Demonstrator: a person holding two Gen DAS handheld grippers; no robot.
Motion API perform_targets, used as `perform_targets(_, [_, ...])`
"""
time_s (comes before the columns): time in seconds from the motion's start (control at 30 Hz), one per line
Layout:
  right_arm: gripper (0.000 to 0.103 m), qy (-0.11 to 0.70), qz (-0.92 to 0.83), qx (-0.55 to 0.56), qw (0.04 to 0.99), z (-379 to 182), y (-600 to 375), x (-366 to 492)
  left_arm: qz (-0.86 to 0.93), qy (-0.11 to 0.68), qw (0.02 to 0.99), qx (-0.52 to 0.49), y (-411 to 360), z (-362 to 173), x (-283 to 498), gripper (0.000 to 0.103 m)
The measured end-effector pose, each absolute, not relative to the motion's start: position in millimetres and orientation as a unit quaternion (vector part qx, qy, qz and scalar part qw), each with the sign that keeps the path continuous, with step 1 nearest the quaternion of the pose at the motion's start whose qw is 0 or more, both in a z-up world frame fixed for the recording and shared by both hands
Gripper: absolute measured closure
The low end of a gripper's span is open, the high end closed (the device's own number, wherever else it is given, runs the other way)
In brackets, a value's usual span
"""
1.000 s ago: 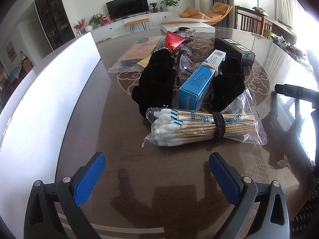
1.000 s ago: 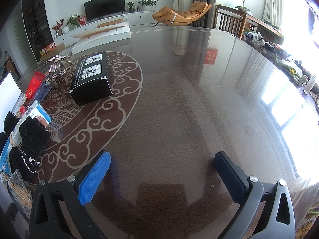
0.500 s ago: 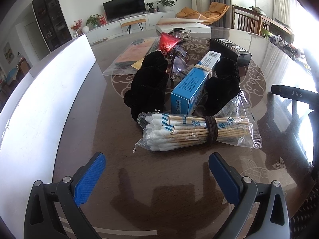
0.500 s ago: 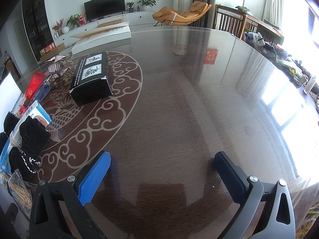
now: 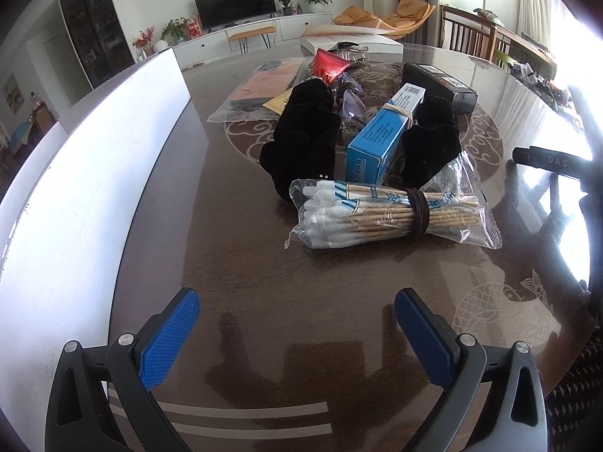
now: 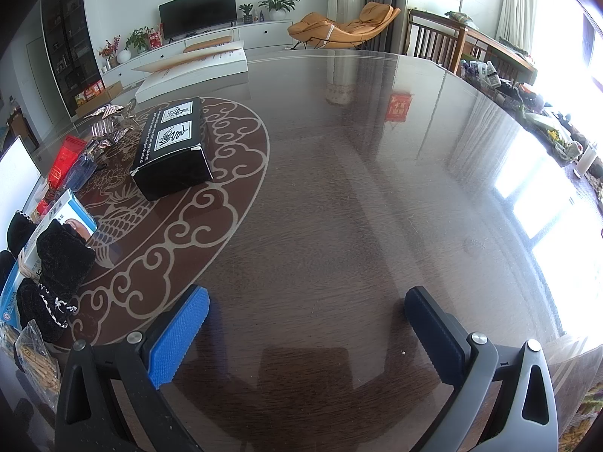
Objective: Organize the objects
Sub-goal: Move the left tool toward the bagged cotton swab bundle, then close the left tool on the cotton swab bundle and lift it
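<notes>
A clear bag of cotton swabs (image 5: 388, 214), bound with a dark band, lies on the dark glossy table (image 5: 264, 301) a short way ahead of my left gripper (image 5: 297, 324), which is open and holds nothing. Behind the bag lie two black gloves (image 5: 305, 139), one on each side of a blue box (image 5: 380, 139), then a black box (image 5: 437, 84) and a red packet (image 5: 329, 66). My right gripper (image 6: 307, 320) is open over bare tabletop; the black box (image 6: 171, 152) and a glove (image 6: 62, 260) lie far to its left.
A large white box wall (image 5: 83, 188) runs along the left of the table. Flat plastic-wrapped items (image 5: 260, 86) and a white box (image 5: 350, 39) lie farther back. The right gripper's body (image 5: 546, 160) shows at the right edge of the left wrist view. Chairs (image 6: 437, 43) stand beyond the table.
The left wrist view has shifted: the swab bag and pile now appear a little farther right and farther away. The right gripper has not moved.
</notes>
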State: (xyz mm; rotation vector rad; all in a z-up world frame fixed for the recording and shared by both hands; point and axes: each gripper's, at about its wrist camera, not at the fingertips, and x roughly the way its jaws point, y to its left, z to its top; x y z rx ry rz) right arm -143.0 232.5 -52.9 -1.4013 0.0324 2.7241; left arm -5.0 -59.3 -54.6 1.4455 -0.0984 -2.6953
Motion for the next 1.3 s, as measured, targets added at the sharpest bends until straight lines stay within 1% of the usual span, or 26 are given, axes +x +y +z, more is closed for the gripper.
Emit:
perform_targets(0.1, [0.000, 0.011, 0.889, -0.457, 0.039, -53, 233, -143, -0.884, 0.002, 0.038, 0.465, -58, -44, -15, 0.000])
perform_targets(0.17, [0.000, 0.011, 0.889, -0.457, 0.039, -53, 232, -142, -0.890, 0.011, 0.042, 0.454, -49, -34, -27, 0.000])
perform_targets(0.3, [0.000, 0.010, 0.889, -0.457, 0.039, -53, 232, -143, -0.889, 0.003, 0.106, 0.445, -30, -27, -61, 0.000])
perform_targets(0.4, [0.000, 0.010, 0.889, -0.457, 0.039, -53, 232, -143, -0.874, -0.020, 0.137, 0.467, -25, -44, -79, 0.000])
perform_targets(0.6, [0.000, 0.010, 0.889, -0.457, 0.039, -53, 232, -143, -0.868, -0.032, 0.116, 0.482, -55, -52, -47, 0.000])
perform_targets(0.73, [0.000, 0.010, 0.889, -0.457, 0.039, -53, 232, -142, -0.870, -0.039, 0.116, 0.478, -78, -45, -30, 0.000])
perform_targets(0.87, [0.000, 0.010, 0.889, -0.457, 0.039, -53, 232, -142, -0.868, -0.013, 0.106, 0.484, -91, -39, -23, 0.000])
perform_targets(1.0, [0.000, 0.010, 0.889, -0.457, 0.039, -53, 232, -143, -0.867, -0.040, 0.111, 0.484, -86, -41, -28, 0.000])
perform_targets(1.1, [0.000, 0.010, 0.889, -0.457, 0.039, -53, 232, -142, -0.870, -0.023, 0.097, 0.483, -89, -29, -24, 0.000])
perform_targets(1.17, [0.000, 0.010, 0.889, -0.457, 0.039, -53, 232, -142, -0.870, -0.007, 0.110, 0.481, -91, -24, -17, 0.000])
perform_targets(1.3, [0.000, 0.010, 0.889, -0.457, 0.039, -53, 232, -142, -0.851, 0.036, 0.125, 0.509, -81, -32, -9, 0.000])
